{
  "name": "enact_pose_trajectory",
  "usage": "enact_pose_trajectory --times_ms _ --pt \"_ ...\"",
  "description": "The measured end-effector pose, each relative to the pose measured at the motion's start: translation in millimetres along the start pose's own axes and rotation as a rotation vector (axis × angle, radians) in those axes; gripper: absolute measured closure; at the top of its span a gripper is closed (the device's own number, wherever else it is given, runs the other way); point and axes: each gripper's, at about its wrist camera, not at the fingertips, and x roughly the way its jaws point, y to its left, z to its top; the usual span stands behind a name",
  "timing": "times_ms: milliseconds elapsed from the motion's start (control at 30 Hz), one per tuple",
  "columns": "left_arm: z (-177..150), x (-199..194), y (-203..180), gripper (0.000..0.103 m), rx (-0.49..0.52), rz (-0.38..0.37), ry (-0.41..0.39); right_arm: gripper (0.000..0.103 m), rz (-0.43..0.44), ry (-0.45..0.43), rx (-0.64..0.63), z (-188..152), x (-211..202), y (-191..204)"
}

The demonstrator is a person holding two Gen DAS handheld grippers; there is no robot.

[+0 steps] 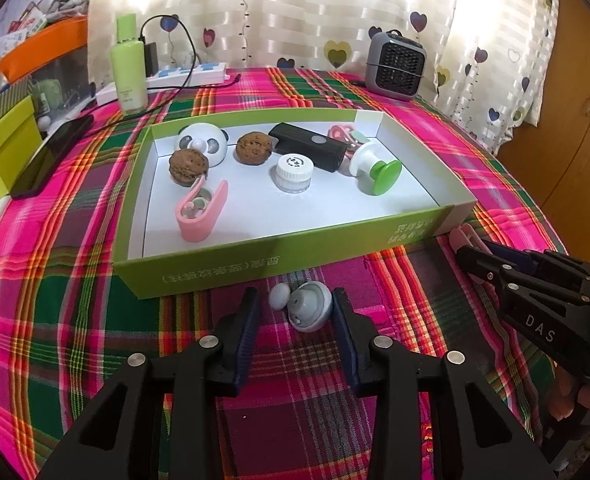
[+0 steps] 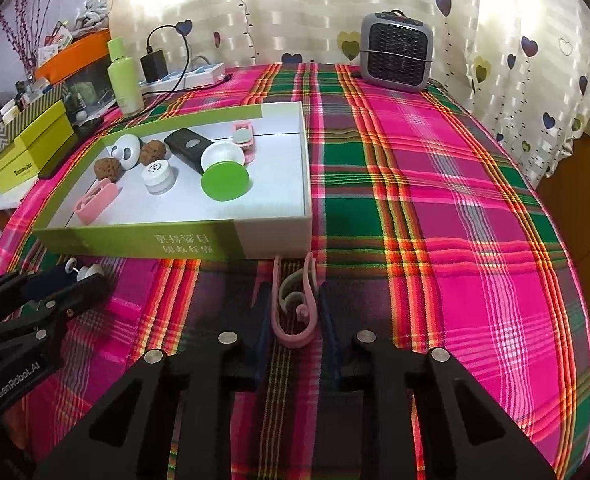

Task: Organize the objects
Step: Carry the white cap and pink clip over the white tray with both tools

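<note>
A shallow green-and-white box [image 1: 279,256] [image 2: 271,240] lies on the plaid cloth and holds a panda toy [image 1: 202,145], two walnuts [image 1: 188,168], a black device [image 1: 309,147], a white jar [image 1: 294,173], a green-capped stamp [image 1: 377,170] and a pink clip [image 1: 201,212]. My left gripper [image 1: 297,312] is open around a small grey-white knob piece [image 1: 305,310] in front of the box. My right gripper [image 2: 293,312] is open around another pink clip [image 2: 295,304] lying on the cloth at the box's front wall.
A grey mini heater [image 2: 395,56] stands at the back. A green bottle [image 1: 129,68], a power strip [image 1: 187,76] with a cable, a phone [image 1: 51,156] and yellow-green boxes [image 1: 3,152] sit at the left. Bare cloth lies right of the box.
</note>
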Motion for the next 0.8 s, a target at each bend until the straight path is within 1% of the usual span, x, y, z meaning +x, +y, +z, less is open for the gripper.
enact_pose_trajectory --times_ms 33,200,433,800 --pt "0.0 -0.2 1.0 0.074 -0.004 0.003 -0.001 0.079 0.001 0.000 -0.001 -0.3 0.0 -0.2" --pt "0.0 -0.8 2.5 0.074 -0.008 0.000 -0.002 0.079 0.014 -0.012 -0.005 -2.9 -4.3 1.4" --pt "-1.4 -1.9 2.3 0.074 -0.009 0.003 -0.002 0.079 0.041 -0.006 -0.011 -6.3 -6.8 5.3" --pt "-7.6 -9.3 1.8 0.074 -0.008 0.009 -0.002 0.079 0.119 0.000 -0.040 -14.2 -12.9 21.1"
